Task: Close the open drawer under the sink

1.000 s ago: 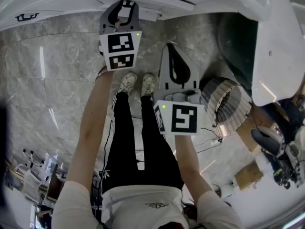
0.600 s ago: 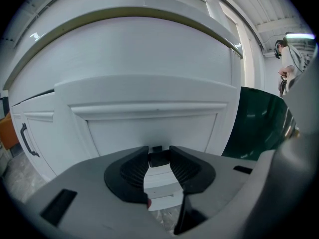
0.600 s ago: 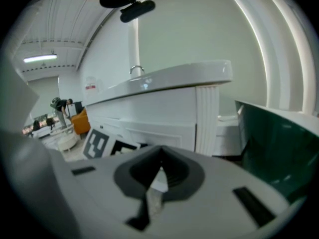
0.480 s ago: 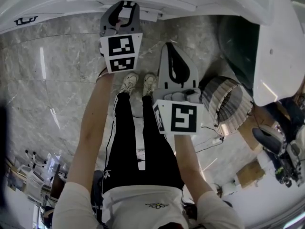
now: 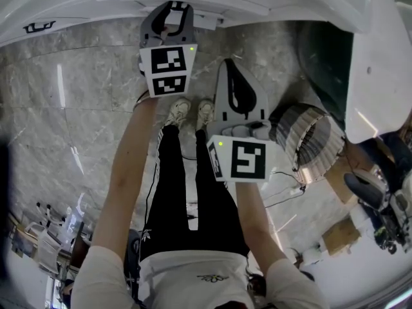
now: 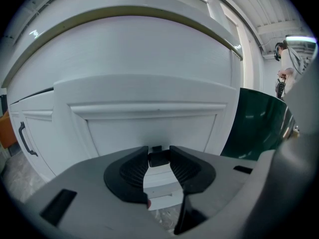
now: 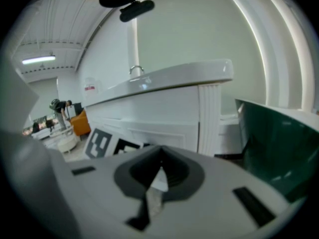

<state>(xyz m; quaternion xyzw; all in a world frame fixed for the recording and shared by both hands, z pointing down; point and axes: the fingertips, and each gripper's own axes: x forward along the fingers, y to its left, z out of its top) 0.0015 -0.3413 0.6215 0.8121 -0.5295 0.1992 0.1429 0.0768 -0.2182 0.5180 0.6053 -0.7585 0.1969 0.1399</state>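
Head view, looking steeply down: the person stands on a grey marble floor (image 5: 77, 95), pale shoes (image 5: 190, 111) side by side below black trousers. The left gripper (image 5: 169, 13) reaches forward to the top of the picture. Its tips are at the white drawer (image 5: 212, 5), whose front juts out from the vanity. The right gripper (image 5: 232, 66) is nearer the body, just right of the left one and apart from the furniture. A ribbed round basket (image 5: 309, 140) lies on the floor beside it, under a dark green panel (image 5: 325, 50).

Left gripper view: the drawer's white panelled front fills the middle and stands forward of the cabinet face around it, beneath the curved countertop (image 6: 124, 19), so it is not pushed in. The two ribbed pads are part-way apart. A small dark handle (image 6: 158, 158) on the drawer front sits between their tips, which appear to press on either side of it. A dark door pull (image 6: 22, 138) shows at far left and the green panel at right.

Right gripper view: the jaws meet tip to tip in a point and grip nothing. Beyond them is the white vanity, with a tap (image 7: 135, 71) on top. The left gripper's black-and-white marker cube (image 7: 107, 143) is at lower left and the green panel at right.
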